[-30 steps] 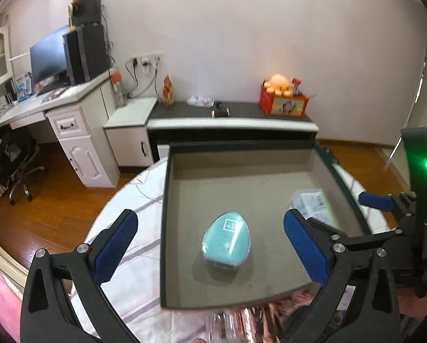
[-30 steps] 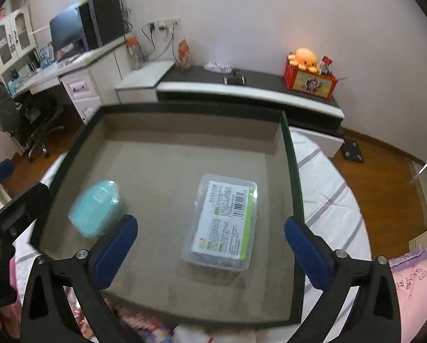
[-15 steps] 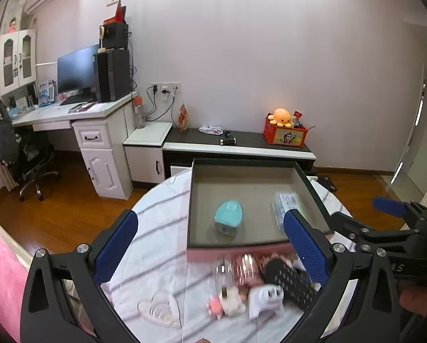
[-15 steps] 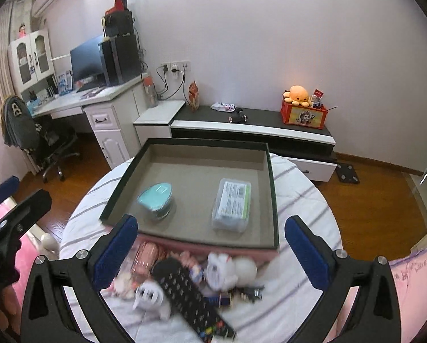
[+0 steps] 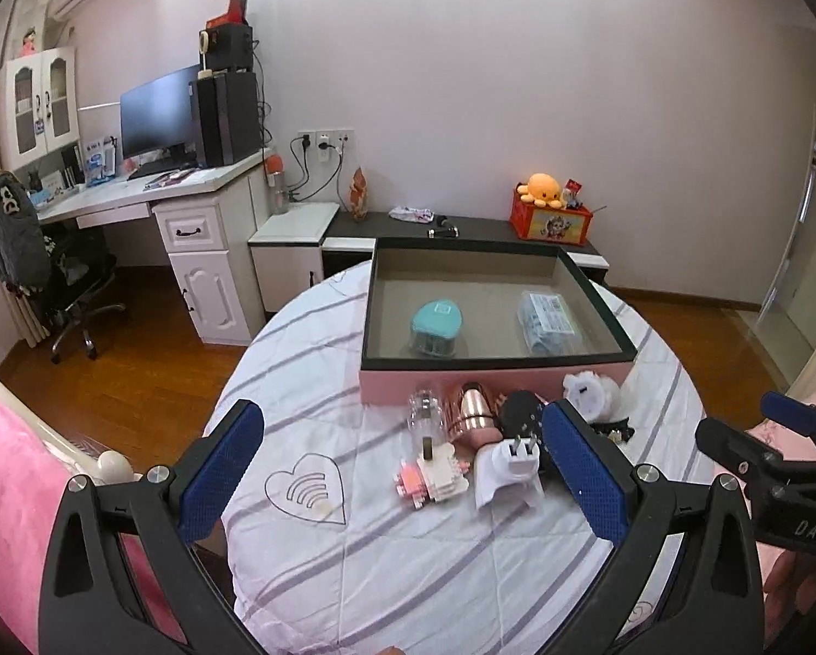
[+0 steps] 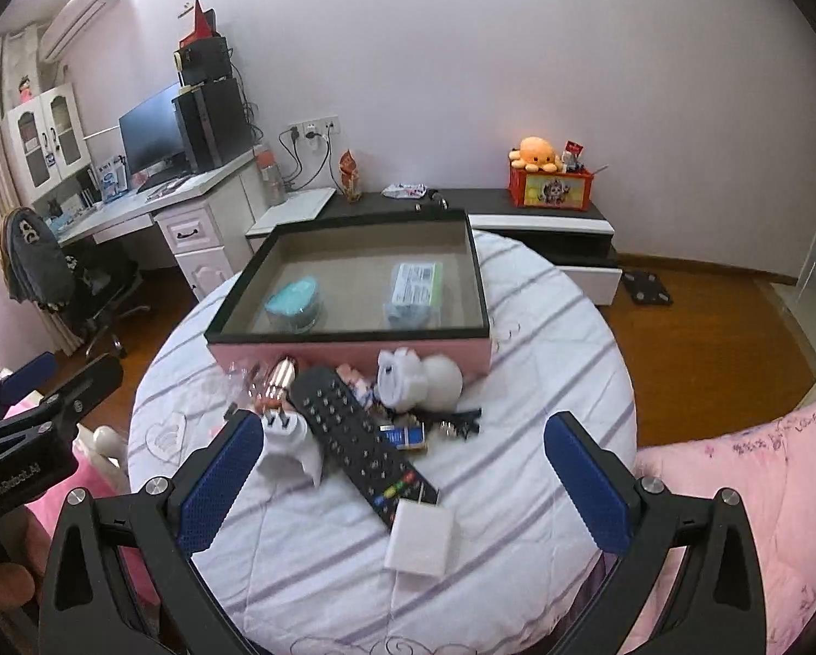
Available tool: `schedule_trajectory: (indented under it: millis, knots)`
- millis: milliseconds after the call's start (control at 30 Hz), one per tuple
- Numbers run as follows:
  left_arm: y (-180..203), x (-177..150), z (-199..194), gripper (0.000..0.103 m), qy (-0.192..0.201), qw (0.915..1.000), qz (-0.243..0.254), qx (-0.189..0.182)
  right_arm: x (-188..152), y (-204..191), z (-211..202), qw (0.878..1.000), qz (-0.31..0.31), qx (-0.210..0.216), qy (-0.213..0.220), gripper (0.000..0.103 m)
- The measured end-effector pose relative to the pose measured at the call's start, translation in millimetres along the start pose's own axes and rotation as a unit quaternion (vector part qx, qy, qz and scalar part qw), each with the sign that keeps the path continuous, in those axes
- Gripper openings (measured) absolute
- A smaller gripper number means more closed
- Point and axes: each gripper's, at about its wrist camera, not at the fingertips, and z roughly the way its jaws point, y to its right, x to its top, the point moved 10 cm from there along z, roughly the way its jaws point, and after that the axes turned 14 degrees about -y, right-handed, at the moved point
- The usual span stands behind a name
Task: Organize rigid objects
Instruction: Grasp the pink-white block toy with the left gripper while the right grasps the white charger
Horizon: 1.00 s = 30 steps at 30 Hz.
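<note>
A pink box with a dark rim (image 5: 495,365) (image 6: 353,335) stands on the round striped table; inside lie a teal lidded case (image 5: 436,322) (image 6: 293,300) and a clear labelled packet (image 5: 548,319) (image 6: 414,289). In front of the box is a loose pile: a black remote (image 6: 361,442), a white plug adapter (image 5: 508,472) (image 6: 287,436), a rose-gold cylinder (image 5: 470,417), a clear bottle (image 5: 425,415), a small brick toy (image 5: 432,480), a white plush (image 6: 418,379) and a flat white block (image 6: 420,537). My left gripper (image 5: 402,483) and right gripper (image 6: 402,483) both hang open above the near table, holding nothing.
Pink bedding (image 6: 746,491) lies at the right and the lower left (image 5: 4,480). Behind the table stand a low dark cabinet (image 5: 484,229) with a red toy box (image 5: 551,218), a white desk (image 5: 151,202) with a monitor, and an office chair (image 5: 75,284).
Both grippers have pulled back and up from over the box. The teal case and packet now lie far off inside it, and the pile in front has come into view.
</note>
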Motion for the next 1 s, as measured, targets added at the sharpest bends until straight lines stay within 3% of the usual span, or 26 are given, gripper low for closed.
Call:
schedule_trajectory:
  millis: [333,1000]
  knots:
    - [-3.5,-8.4,3.0,0.103,-0.002,0.9999,-0.001,0.010,-14.1,3.7,10.5,1.000,0.005,0.001,-0.011,0.103]
    - [-4.2,-59.2,97.6,0.103,-0.091,0.9958,0.011,0.004,-72.1,13.7,79.6,0.994,0.016,-0.007,-0.105,0.103]
